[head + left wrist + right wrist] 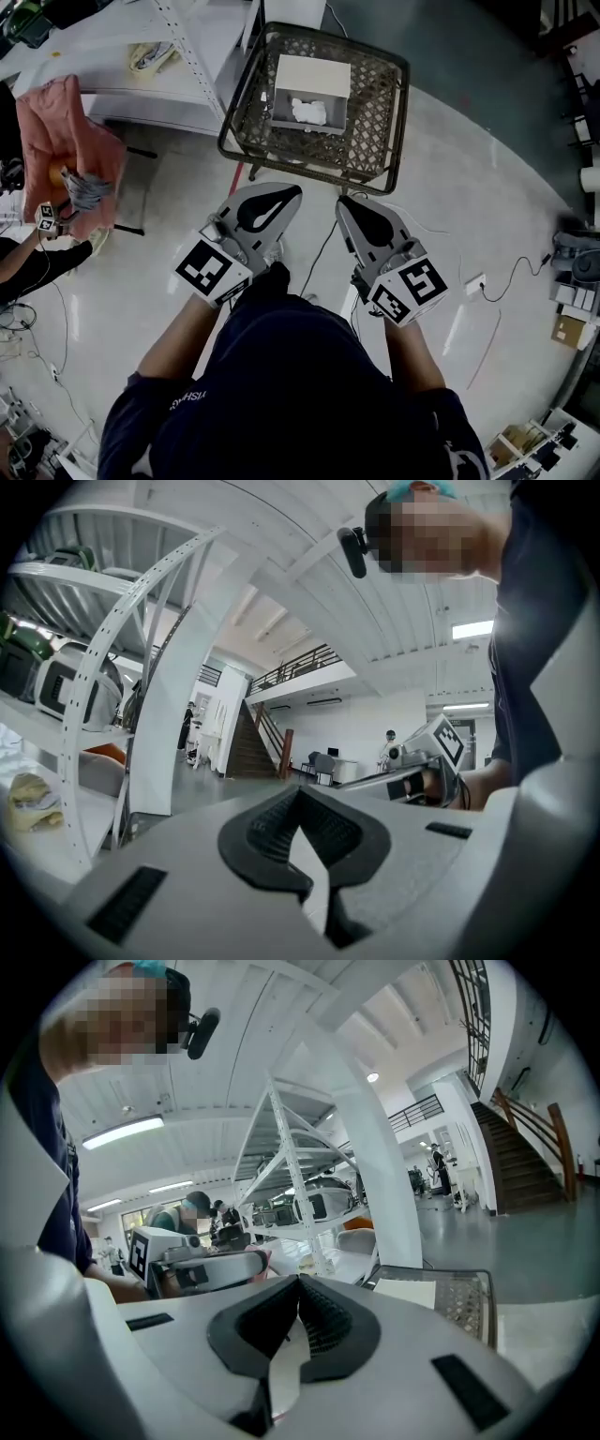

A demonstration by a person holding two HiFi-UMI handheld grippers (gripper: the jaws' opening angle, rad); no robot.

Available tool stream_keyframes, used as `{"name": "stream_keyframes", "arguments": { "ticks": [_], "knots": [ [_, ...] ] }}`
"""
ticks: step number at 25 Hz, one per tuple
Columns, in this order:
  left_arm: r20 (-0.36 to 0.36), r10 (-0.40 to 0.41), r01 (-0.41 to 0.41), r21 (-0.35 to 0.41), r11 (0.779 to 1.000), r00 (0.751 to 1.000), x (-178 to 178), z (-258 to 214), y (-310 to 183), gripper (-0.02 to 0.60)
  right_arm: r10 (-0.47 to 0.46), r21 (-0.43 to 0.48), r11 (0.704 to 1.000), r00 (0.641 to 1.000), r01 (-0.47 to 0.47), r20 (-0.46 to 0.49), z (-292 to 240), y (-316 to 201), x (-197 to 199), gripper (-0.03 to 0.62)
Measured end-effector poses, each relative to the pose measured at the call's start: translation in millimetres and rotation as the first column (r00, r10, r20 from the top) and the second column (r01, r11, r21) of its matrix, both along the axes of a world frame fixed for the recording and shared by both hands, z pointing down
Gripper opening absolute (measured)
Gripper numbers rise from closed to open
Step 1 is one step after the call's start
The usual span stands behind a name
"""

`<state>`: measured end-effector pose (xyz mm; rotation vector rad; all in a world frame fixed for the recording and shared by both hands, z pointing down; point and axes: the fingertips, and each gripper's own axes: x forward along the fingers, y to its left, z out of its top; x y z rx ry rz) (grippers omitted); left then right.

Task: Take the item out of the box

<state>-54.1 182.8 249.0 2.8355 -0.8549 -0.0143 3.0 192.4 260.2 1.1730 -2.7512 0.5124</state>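
An open white box [310, 90] stands inside a brown wire basket [309, 174] on the floor ahead of me. A crumpled white item [309, 112] lies in the box. My left gripper [292, 191] and right gripper [344, 201] hover side by side just short of the basket's near rim, both shut and empty. The left gripper [300, 795] points up and away toward a staircase, so its own view misses the box. Past the right gripper [300, 1284], that gripper's view catches the basket [469, 1303] and the box's top edge [412, 1290].
A white metal shelf rack [141, 56] stands left of the basket. At far left, another person holds a pink cloth [66, 131] with grippers. Cables [506, 281] trail over the pale floor at right, near small cartons [567, 328].
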Motion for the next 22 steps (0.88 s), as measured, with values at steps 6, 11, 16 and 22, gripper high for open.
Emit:
{"name": "stream_keyframes", "arguments": {
  "ticks": [6,11,16,22],
  "knots": [
    [0.004,0.019,-0.018,-0.017,1.000,1.000,-25,5,-48,0.006,0.014,-0.007,1.000,1.000,-0.014,-0.007,-1,-47,-27,0.021],
    [0.004,0.034,-0.034,-0.026,0.999,0.999,-30,9,-73,0.006,0.034,-0.020,0.999,0.999,-0.034,-0.010,1,-73,-35,0.021],
    [0.013,0.034,-0.033,-0.041,0.999,0.999,-32,22,-94,0.006,0.042,-0.046,0.998,0.999,-0.042,-0.008,15,-92,-35,0.021],
    [0.027,0.023,-0.022,-0.070,0.997,0.999,-30,41,-127,0.006,0.035,-0.075,0.997,0.999,-0.035,-0.002,33,-126,-31,0.021]
  ]
}}
